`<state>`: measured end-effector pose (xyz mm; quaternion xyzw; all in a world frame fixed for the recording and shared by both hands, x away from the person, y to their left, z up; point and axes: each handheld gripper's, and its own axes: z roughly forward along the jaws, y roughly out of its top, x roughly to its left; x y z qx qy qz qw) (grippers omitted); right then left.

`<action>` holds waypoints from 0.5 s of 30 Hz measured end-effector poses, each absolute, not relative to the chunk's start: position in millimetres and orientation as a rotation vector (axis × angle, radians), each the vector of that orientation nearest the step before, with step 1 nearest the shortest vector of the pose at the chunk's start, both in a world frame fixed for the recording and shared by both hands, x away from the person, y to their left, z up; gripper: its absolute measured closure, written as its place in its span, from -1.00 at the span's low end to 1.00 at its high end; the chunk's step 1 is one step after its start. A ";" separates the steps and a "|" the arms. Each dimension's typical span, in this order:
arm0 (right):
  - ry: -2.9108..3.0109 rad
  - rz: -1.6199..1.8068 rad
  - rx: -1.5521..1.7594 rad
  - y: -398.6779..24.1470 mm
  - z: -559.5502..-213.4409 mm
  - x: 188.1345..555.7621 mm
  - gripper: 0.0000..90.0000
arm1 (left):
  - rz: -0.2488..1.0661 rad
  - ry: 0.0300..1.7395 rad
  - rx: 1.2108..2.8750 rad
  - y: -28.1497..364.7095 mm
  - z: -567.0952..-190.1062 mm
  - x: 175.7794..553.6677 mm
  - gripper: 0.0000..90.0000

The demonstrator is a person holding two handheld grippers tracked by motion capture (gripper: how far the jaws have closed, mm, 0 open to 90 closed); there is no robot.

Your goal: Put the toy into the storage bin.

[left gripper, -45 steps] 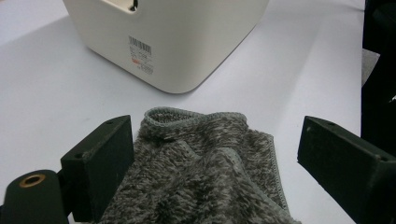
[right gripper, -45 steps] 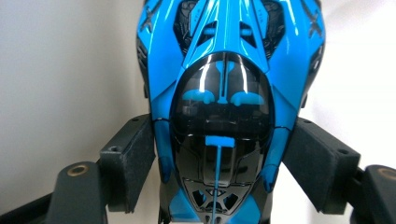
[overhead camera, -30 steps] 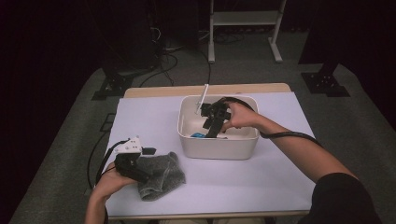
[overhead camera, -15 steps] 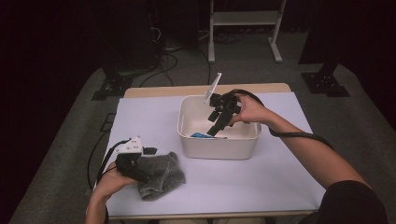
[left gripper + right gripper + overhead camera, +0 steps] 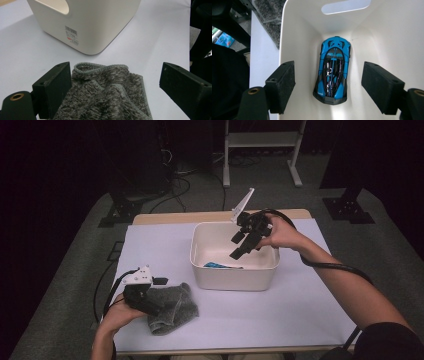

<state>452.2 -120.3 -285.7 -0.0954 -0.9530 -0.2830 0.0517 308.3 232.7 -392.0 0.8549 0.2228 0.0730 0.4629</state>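
A white bin [image 5: 232, 272] stands mid-table with a blue toy car [image 5: 222, 266] lying on its floor. My right gripper [image 5: 239, 245] hovers above the bin's right half, tilted down, jaws open and empty. In the right gripper view the blue car [image 5: 333, 72] lies lengthwise on the floor of the bin [image 5: 387, 37], well below the open jaws. My left gripper [image 5: 150, 297] rests low on a crumpled grey towel [image 5: 172, 307] at the front left. In the left gripper view the towel [image 5: 107, 92] lies between wide-open jaws, with the bin [image 5: 95, 25] beyond.
The table [image 5: 300, 310] has a white cover and drops off close in front of the towel. A black cable [image 5: 330, 266] trails from the right gripper along the forearm. A metal stand [image 5: 260, 140] and cables sit on the floor behind the table.
My right gripper has lifted up out of the bin and drifted right, leaving the blue car inside. The left gripper and towel have stayed put.
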 end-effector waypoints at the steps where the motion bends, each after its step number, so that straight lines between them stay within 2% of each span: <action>1: -2.898 -0.868 -0.299 -122.8 -284.0 451.3 -0.41 | 0.180 0.547 2.099 232.7 -391.9 308.4 -0.78; 15: -2.886 -0.986 -0.430 -169.3 -267.6 438.4 -0.40 | 0.178 0.533 2.095 230.7 -391.0 308.4 -0.78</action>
